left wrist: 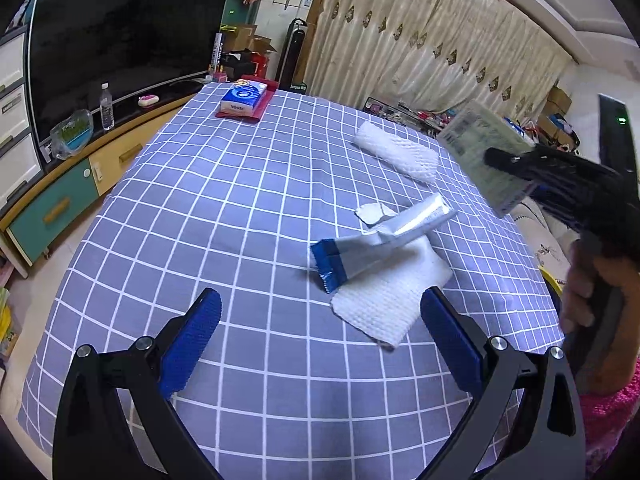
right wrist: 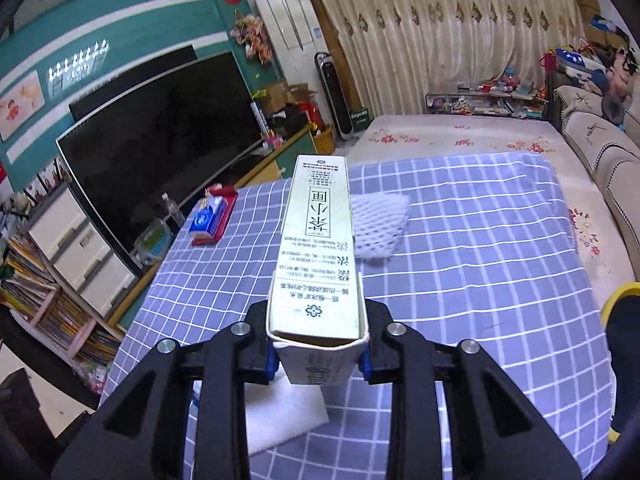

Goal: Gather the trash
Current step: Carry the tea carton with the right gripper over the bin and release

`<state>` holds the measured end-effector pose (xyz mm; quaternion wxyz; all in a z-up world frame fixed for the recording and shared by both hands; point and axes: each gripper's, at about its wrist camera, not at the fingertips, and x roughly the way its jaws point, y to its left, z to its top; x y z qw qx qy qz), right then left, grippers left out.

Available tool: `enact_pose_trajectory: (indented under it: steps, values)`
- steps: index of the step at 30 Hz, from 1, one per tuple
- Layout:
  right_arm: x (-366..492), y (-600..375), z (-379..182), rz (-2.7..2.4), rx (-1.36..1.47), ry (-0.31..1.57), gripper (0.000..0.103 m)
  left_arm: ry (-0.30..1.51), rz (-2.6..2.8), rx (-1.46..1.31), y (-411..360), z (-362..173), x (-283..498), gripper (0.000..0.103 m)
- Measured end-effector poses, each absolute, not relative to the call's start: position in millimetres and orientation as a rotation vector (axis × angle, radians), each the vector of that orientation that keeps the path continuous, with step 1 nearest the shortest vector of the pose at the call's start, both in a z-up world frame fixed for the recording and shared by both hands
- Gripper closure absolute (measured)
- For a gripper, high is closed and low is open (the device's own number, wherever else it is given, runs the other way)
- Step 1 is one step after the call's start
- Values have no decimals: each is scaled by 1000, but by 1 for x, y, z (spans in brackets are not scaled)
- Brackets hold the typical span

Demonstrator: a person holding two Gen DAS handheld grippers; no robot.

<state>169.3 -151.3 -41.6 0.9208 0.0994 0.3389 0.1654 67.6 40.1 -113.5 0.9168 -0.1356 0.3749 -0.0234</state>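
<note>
My right gripper is shut on a long pale carton box with printed characters, held off the table and pointing away from me. In the left wrist view the same box hangs in the air at the right, in the right gripper. My left gripper stands open just above the checked tablecloth. Ahead of it lie a blue-and-silver wrapper, a white paper towel and a white foam net sleeve. The foam net also shows beyond the box.
A tissue pack on a red tray sits at the table's far end. A television and a cabinet with a water bottle stand to the left. A person's hand grips the right tool. A sofa lies right.
</note>
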Motion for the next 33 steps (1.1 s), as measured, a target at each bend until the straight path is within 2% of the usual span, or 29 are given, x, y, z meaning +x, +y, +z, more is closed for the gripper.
enact_pose_trajectory:
  steps: [7,13,22,33]
  values:
    - [140,-205,-28,272,234,642,75,781,-71,-247,23,-112,71,5]
    - [110,-291,-35,67,255,615,74,782,-81,-223,10,-110,77,5]
    - [92,-410,-77,-205,313,659,74,780,-89,-201,-9,-108,89,5]
    - [106,-449,-123,-304,322,744,74,801,-100,-162,-28,-111,96,5]
